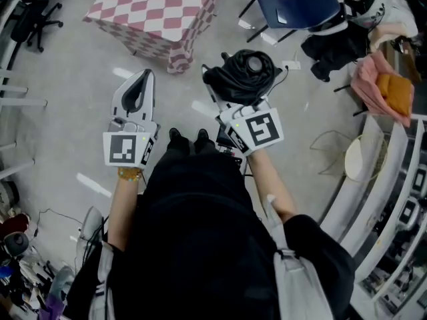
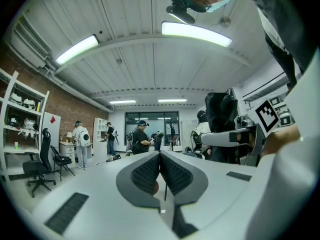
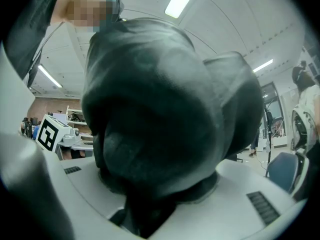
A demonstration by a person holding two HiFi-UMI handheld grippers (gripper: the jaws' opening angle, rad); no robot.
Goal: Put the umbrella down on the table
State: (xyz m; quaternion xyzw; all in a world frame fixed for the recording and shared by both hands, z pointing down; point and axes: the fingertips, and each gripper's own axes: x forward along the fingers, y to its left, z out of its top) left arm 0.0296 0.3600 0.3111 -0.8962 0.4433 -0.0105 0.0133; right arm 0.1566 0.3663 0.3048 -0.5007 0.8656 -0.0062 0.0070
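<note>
A folded black umbrella (image 1: 243, 71) is bunched up and held upright in my right gripper (image 1: 235, 93), whose jaws are shut on its lower part. In the right gripper view the umbrella (image 3: 165, 114) fills nearly the whole picture above the gripper (image 3: 155, 186). My left gripper (image 1: 137, 84) is beside it on the left, shut with nothing in it; its pads (image 2: 150, 173) meet in the left gripper view, where the umbrella (image 2: 221, 126) shows at the right. The table with the pink-and-white checkered cloth (image 1: 160, 12) stands on the floor ahead, beyond both grippers.
A blue chair (image 1: 297, 5) stands ahead on the right, with dark clothes (image 1: 333, 52) and a pink cloth (image 1: 372, 79) beside it. A black office chair (image 1: 33, 15) is at the far left. Curved white benches (image 1: 380, 179) run along the right. People (image 2: 141, 138) stand far off.
</note>
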